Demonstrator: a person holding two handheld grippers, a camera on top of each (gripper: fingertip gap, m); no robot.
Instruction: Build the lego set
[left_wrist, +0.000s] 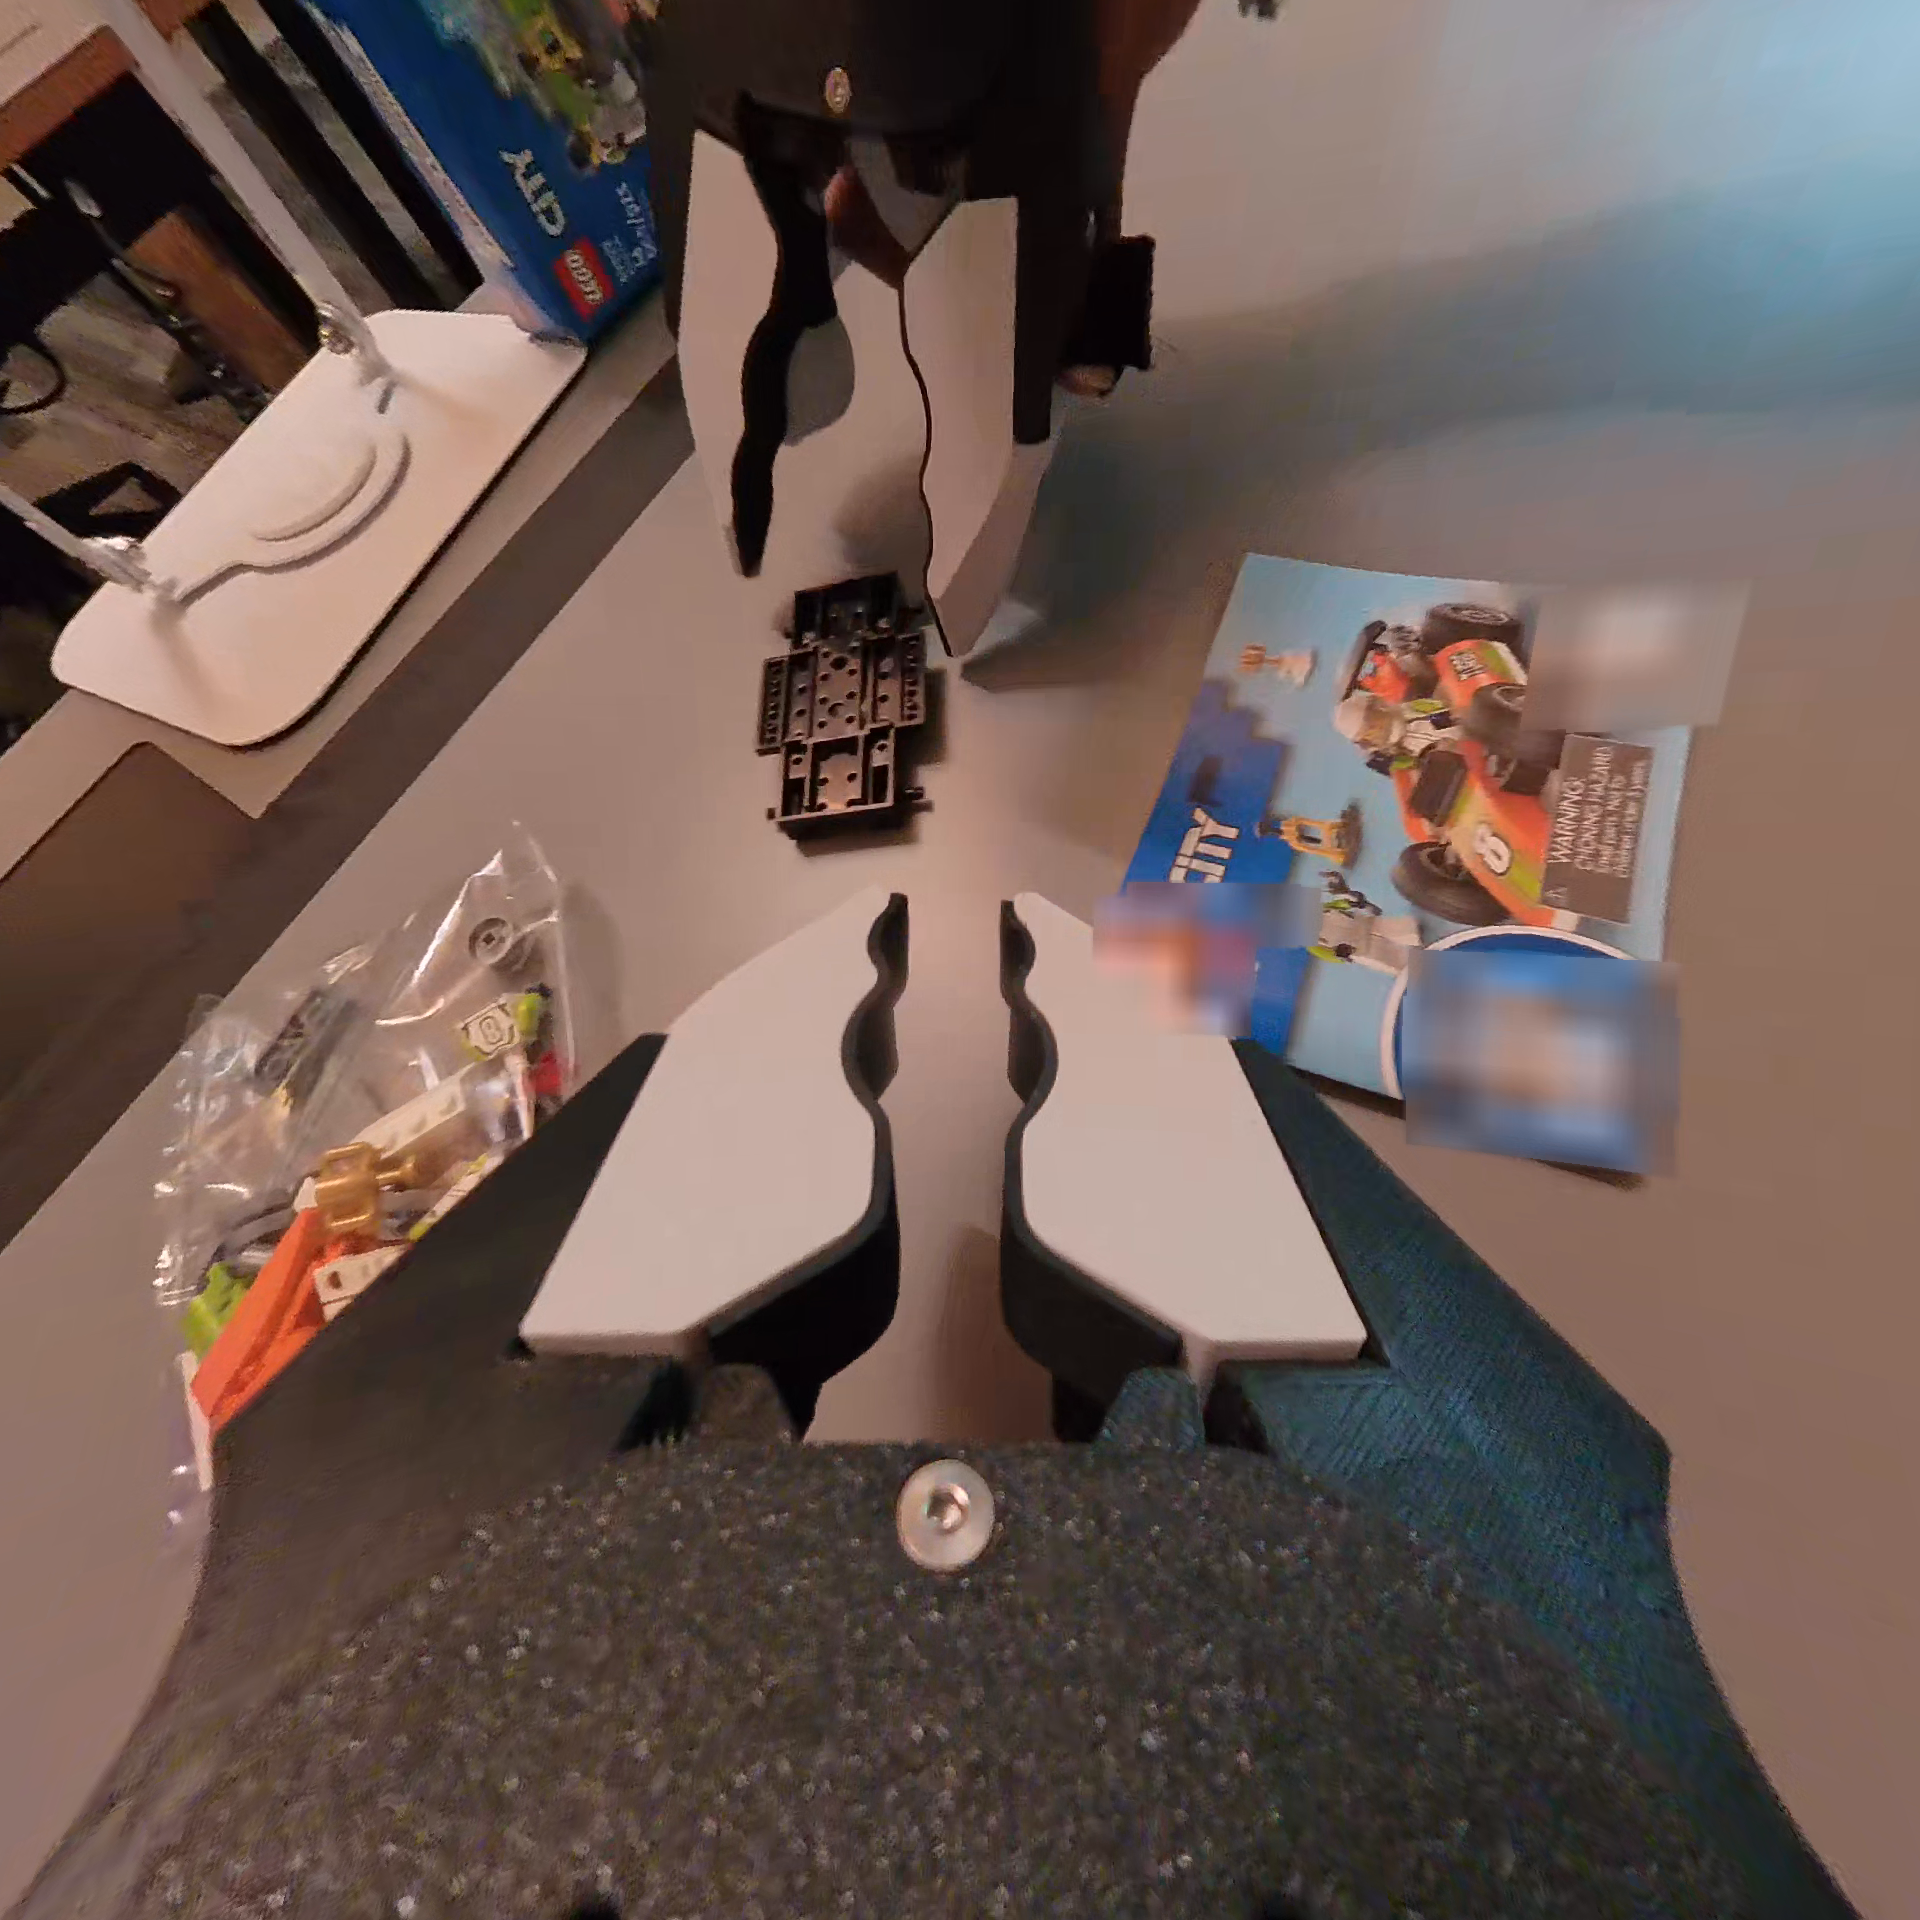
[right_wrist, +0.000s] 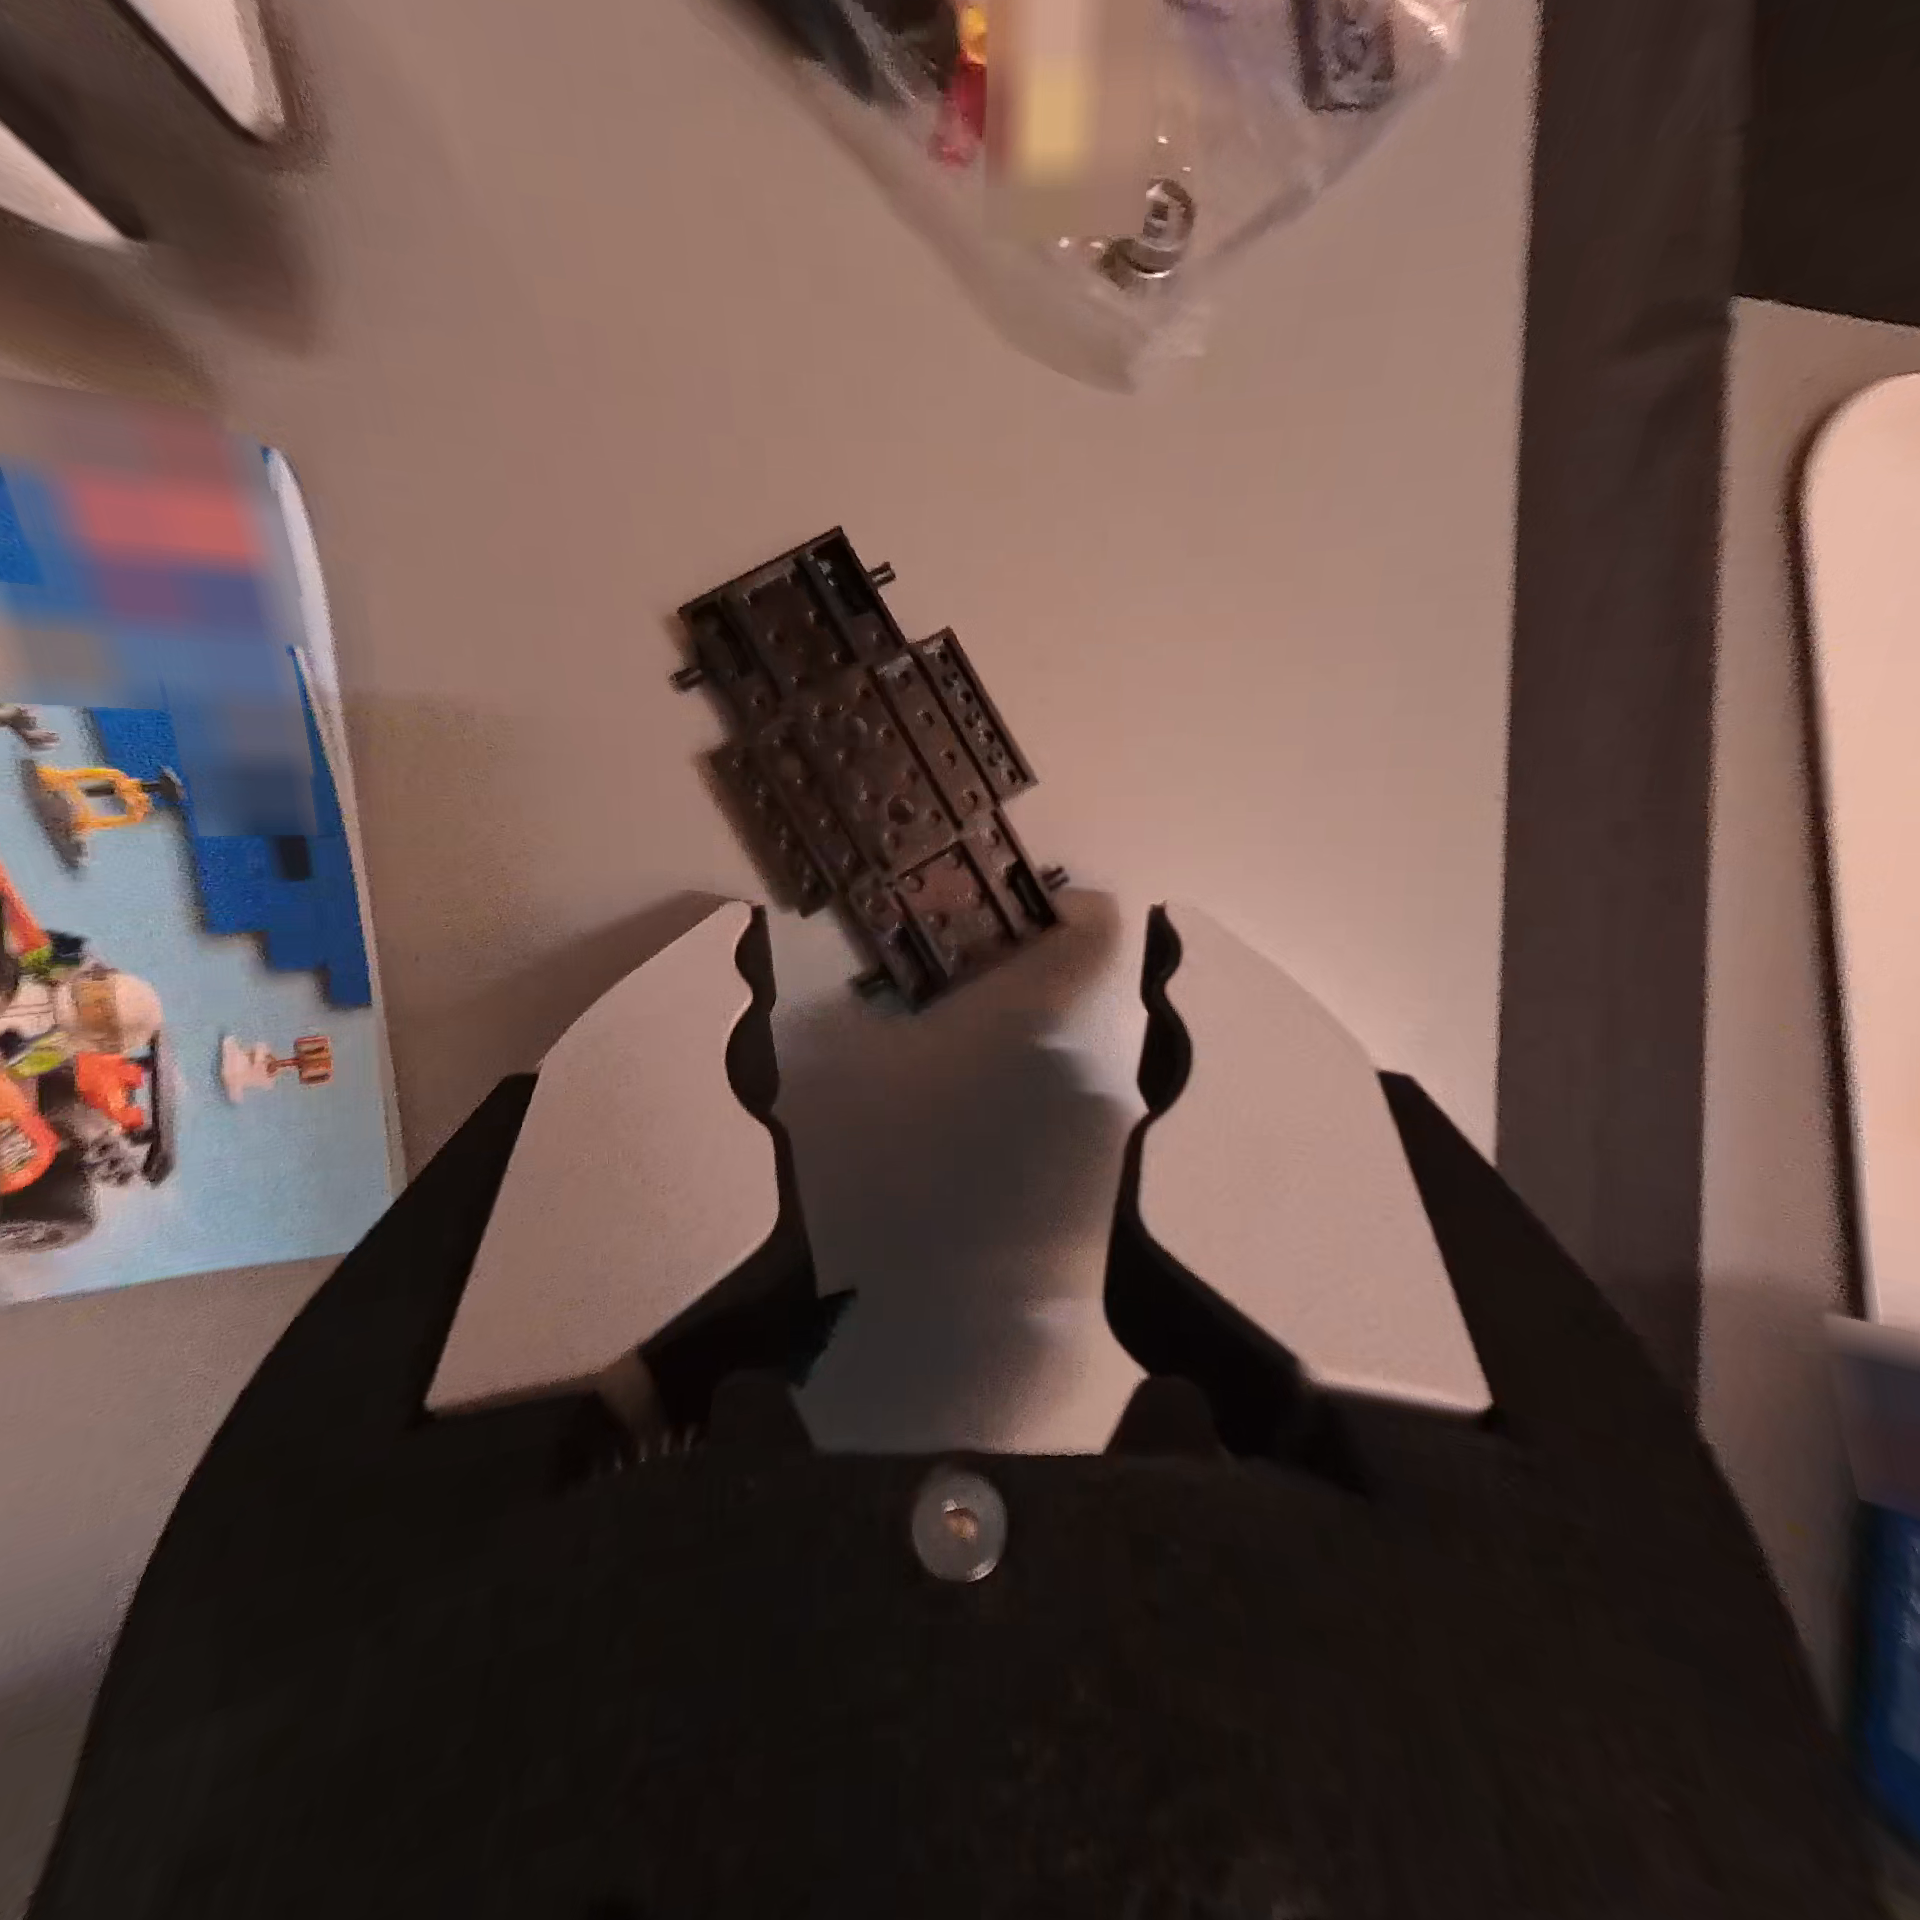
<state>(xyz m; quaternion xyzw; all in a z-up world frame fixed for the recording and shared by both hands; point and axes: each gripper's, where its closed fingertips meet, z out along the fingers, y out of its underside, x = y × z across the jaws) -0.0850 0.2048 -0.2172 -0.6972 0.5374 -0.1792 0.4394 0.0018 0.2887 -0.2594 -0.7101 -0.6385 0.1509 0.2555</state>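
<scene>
A black Lego chassis plate (left_wrist: 847, 717) lies flat on the grey table, underside up. It also shows in the right wrist view (right_wrist: 862, 769). My right gripper (right_wrist: 956, 920) is open and empty, low over the table, with the near end of the chassis at its fingertips. From the left wrist view it (left_wrist: 842, 592) comes in from the far side of the chassis. My left gripper (left_wrist: 954, 914) is empty, its jaws a narrow gap apart, a short way in front of the chassis. A clear bag of loose Lego parts (left_wrist: 364, 1122) lies left of it.
The instruction booklet (left_wrist: 1403, 831) lies to the right of the chassis. The blue Lego box (left_wrist: 499, 156) stands at the back left, next to a white stand base (left_wrist: 312, 520). A dark gap (right_wrist: 1610, 727) runs between table sections. The bag (right_wrist: 1143, 156) shows beyond the chassis.
</scene>
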